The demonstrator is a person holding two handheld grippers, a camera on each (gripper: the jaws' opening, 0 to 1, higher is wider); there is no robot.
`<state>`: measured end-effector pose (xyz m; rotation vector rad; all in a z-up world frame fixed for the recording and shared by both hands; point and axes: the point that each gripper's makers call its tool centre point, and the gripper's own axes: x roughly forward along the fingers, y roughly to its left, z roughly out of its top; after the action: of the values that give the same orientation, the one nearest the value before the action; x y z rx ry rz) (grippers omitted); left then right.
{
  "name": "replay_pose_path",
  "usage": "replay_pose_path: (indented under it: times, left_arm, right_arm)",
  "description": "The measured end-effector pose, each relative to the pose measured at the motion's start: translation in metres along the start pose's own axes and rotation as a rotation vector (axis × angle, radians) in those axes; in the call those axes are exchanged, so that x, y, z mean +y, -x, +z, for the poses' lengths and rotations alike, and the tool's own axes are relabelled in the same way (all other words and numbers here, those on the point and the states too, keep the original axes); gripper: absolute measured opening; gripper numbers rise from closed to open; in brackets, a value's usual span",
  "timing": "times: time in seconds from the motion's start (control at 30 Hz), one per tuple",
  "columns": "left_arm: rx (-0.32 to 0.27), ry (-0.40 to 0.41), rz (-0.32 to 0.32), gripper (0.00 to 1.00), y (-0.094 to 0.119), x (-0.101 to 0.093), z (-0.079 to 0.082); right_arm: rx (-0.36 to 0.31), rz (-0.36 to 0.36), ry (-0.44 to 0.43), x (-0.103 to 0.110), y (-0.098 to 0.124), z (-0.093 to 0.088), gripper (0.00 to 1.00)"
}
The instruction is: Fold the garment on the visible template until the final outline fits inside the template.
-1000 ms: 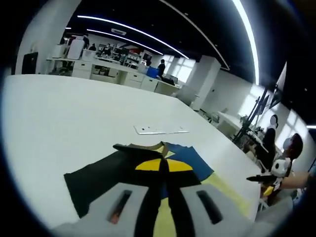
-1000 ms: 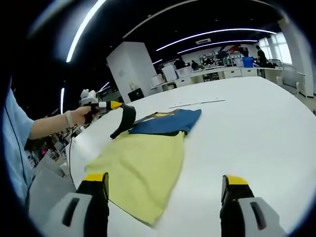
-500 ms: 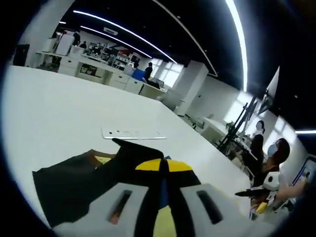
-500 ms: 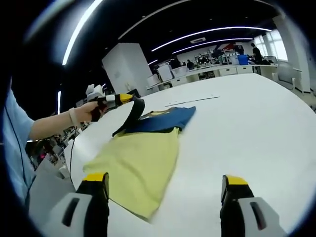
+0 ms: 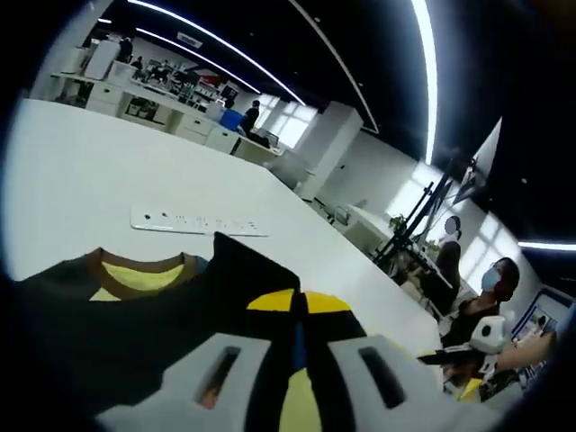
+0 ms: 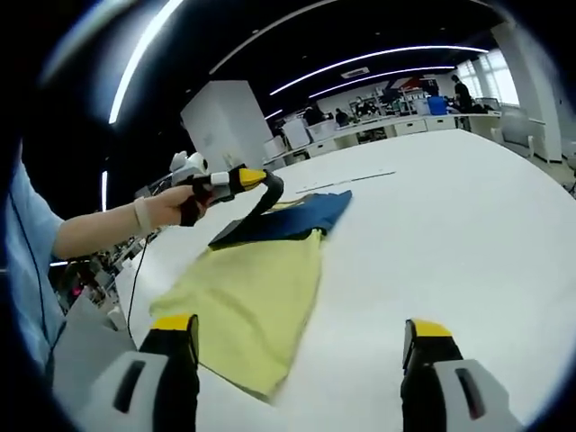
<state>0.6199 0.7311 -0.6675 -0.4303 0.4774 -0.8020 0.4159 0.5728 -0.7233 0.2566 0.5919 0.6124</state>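
White tabletop [image 6: 468,234] stretches out before you under the office's ceiling light strips. Your left gripper [image 6: 255,181] is clamped on the garment's black sleeve [image 5: 135,315], raised above the yellow garment [image 6: 247,301]. Your right gripper [image 6: 301,355] hangs spread wide, empty, just short of the garment's near hem.

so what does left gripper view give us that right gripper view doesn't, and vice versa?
Left gripper view: the garment's brown collar close up, black sleeve cloth pinched between the left gripper's shut jaws, and the white perforated strip near.

Right gripper view: the garment's whole yellow body flat on the table, the blue part, the hand lifting the sleeve, and the right gripper open and empty.

Both: the garment, white table, the office behind.
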Motion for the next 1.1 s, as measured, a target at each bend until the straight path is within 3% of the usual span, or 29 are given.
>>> replay_pose_path:
  times: [0.27, 0.37, 0.77, 1.1]
  left_arm:
    - [0.107, -0.033, -0.023, 0.00, -0.019, -0.007, -0.039]
    - [0.120, 0.001, -0.017, 0.00, -0.022, -0.003, -0.045]
    - [0.186, 0.008, -0.048, 0.00, -0.039, -0.012, -0.076]
    - [0.215, 0.001, -0.050, 0.00, -0.042, -0.012, -0.087]
  right_arm:
    - [-0.011, -0.012, -0.024, -0.003, 0.001, -0.003, 0.95]
    - [-0.012, -0.013, -0.035, -0.003, 0.001, -0.006, 0.94]
    - [-0.006, -0.021, -0.046, -0.005, 0.002, -0.010, 0.94]
    - [0.007, -0.008, -0.035, -0.002, -0.001, -0.010, 0.94]
